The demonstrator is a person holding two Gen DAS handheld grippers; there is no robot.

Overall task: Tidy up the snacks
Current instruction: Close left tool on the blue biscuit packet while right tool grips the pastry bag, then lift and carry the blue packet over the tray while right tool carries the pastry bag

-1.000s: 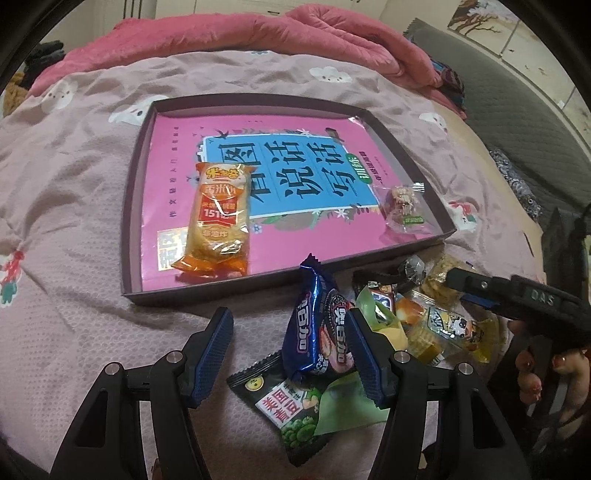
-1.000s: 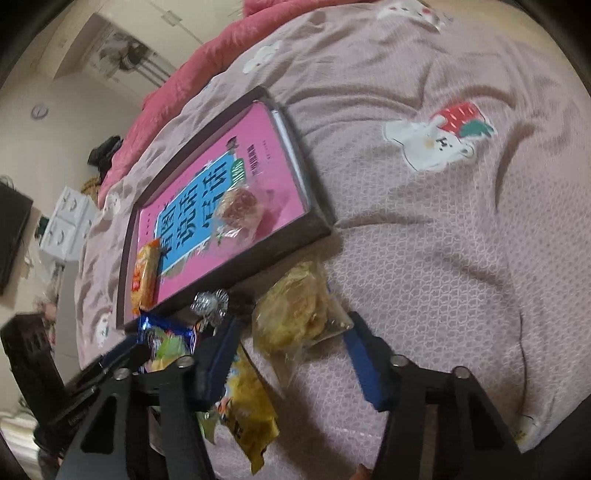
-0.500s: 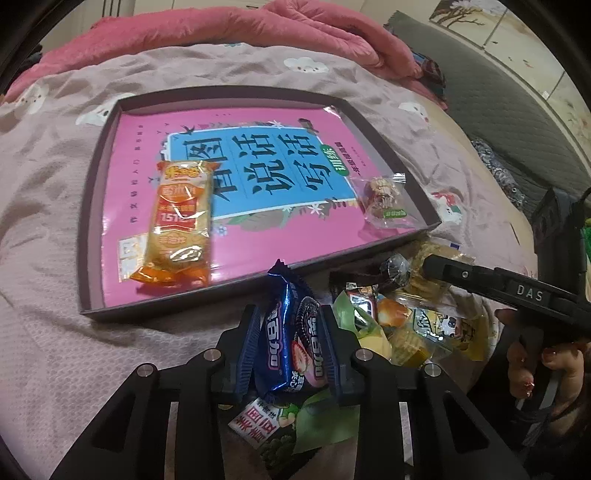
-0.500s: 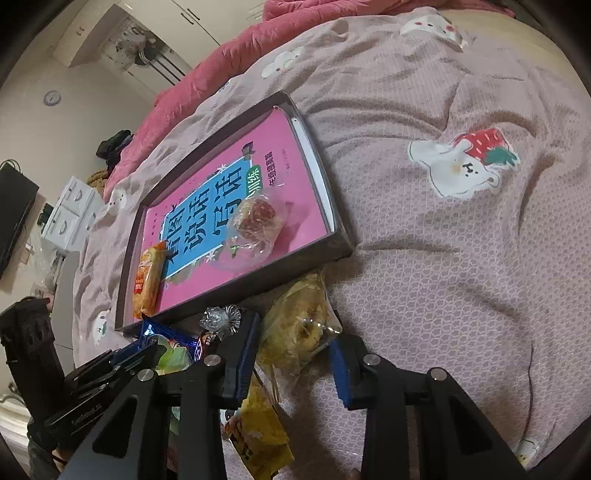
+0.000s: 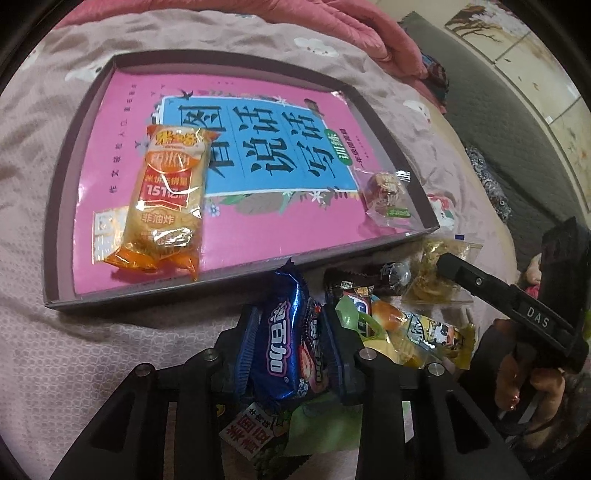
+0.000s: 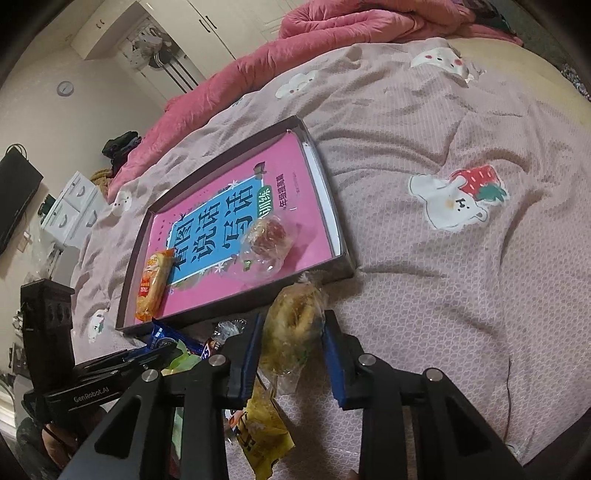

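Snacks now gripped, blue packet [image 5: 291, 343] in left tongs [image 5: 290, 350], pastry [image 6: 291, 332] in right tongs [image 6: 291, 354]

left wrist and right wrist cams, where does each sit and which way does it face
Left wrist: on the left tongs, angled down at the blue foil snack packet they clamp; the person's hand shows.
Right wrist: on the right tongs, angled down at the clear-wrapped yellow pastry between them.
Shared: shallow dark box lid holding the pink book.

A crumpled pink quilt [image 6: 369, 33] lies at the bed's far end; a white drawer unit [image 6: 70, 206] stands far left, below a round wall clock [image 6: 65, 88].
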